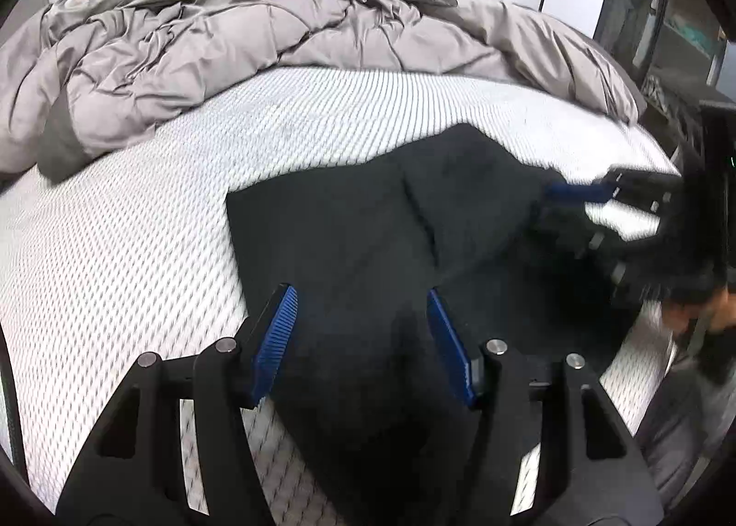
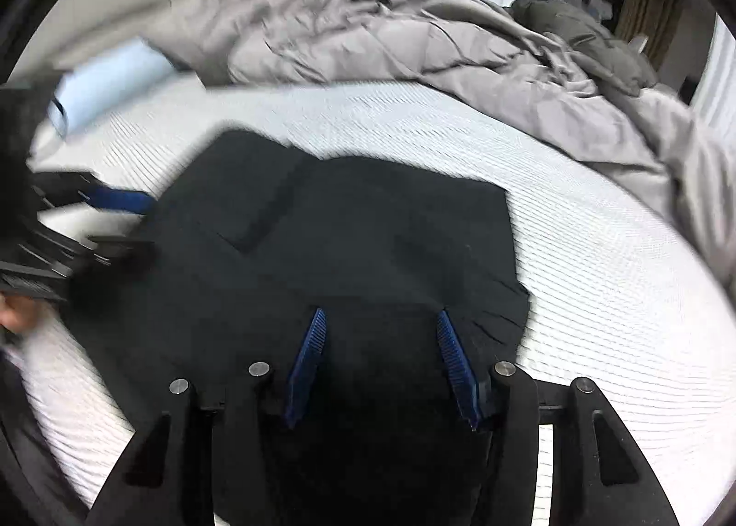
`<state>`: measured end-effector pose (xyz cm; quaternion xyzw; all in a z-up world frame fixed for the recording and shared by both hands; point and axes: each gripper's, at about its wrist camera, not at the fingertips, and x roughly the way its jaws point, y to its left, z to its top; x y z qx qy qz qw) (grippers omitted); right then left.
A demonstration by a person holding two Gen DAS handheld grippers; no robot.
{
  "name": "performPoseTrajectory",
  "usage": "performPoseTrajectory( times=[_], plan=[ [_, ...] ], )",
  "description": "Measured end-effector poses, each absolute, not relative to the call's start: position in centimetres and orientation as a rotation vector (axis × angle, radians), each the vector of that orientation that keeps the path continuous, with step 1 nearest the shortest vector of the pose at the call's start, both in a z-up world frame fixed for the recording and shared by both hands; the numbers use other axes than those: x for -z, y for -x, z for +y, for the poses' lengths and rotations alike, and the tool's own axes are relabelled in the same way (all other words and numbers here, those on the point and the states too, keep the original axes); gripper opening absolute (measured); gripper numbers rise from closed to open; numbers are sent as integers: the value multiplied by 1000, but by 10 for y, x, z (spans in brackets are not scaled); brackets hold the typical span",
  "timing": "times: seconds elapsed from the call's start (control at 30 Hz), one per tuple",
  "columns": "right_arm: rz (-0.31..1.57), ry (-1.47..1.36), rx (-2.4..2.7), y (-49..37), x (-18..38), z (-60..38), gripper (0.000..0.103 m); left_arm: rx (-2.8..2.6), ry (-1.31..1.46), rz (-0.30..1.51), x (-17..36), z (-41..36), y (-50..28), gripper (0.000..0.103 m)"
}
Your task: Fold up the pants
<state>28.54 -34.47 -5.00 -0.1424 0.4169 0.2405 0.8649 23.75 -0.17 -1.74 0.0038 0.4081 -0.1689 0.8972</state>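
Now black pants (image 1: 368, 227) lying folded on the striped mattress (image 1: 115, 250), left gripper (image 1: 361, 337) jaws spread, hanging above the cloth, right gripper (image 2: 379, 360) jaws also spread, pinching nothing, grey comforter (image 1: 230, 47) behind.

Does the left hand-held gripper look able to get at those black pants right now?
Probably yes. The left hand-held gripper has its jaws apart right over the black pants, with nothing in between.
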Motion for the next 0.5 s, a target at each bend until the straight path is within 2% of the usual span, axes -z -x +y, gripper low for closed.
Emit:
performPoseTrajectory(
  times=[0.13, 0.23, 0.33, 0.37, 0.5],
  plan=[
    [907, 264, -562, -305, 53, -311, 52, 370, -96, 960, 45, -24, -280, 57],
    [1008, 307, -587, -320, 83, -292, 52, 415, -78, 930, 53, -17, -277, 58],
    [984, 435, -504, -319, 85, -306, 52, 428, -30, 936, 54, -5, -273, 59],
    [970, 475, -445, -318, 84, -316, 49, 428, -32, 935, 55, -4, -272, 59],
    [959, 427, -478, -310, 78, -346, 48, 394, -31, 944, 46, -3, -265, 56]
  ],
)
